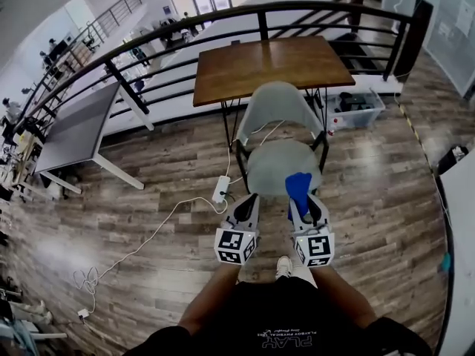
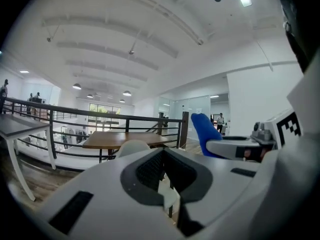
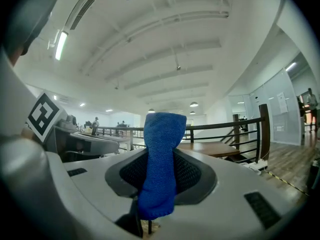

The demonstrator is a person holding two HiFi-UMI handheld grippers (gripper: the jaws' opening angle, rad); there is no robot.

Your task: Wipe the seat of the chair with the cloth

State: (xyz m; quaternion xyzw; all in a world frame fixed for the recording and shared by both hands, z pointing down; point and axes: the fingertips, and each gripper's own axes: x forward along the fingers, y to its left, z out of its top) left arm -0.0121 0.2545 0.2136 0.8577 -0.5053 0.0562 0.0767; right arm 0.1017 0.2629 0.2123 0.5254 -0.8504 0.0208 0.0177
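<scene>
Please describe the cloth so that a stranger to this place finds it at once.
A pale grey chair stands before the brown wooden table by the black railing. Above the seat's near edge, the right gripper pinches the cloth, which sticks up, the only bright blue thing there.

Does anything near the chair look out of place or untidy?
A white power strip lies on the floor beside the chair, and its cable trails loose across the boards: a possible trip hazard. Nothing looks spilled or broken.
</scene>
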